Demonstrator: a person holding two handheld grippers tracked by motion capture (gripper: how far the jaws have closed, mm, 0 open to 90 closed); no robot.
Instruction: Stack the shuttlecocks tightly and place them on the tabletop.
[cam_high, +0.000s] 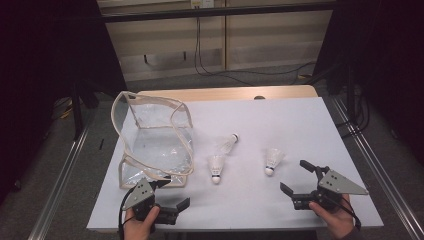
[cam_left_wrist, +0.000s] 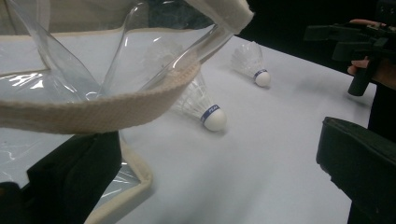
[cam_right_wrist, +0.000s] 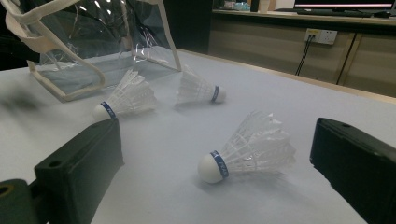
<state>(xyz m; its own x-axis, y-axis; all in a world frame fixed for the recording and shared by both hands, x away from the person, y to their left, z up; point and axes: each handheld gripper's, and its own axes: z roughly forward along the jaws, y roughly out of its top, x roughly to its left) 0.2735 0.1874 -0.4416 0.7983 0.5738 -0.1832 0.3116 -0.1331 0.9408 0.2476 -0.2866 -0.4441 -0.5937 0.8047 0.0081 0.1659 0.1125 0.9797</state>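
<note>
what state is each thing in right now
bag: clear, open, sagging, nothing visible inside
near shuttlecock: on its side on the table, free
far shuttlecock: on its side, free
right shuttlecock: on its side, free
left tool: open, at the bag's near edge
right tool: open, holding nothing
</note>
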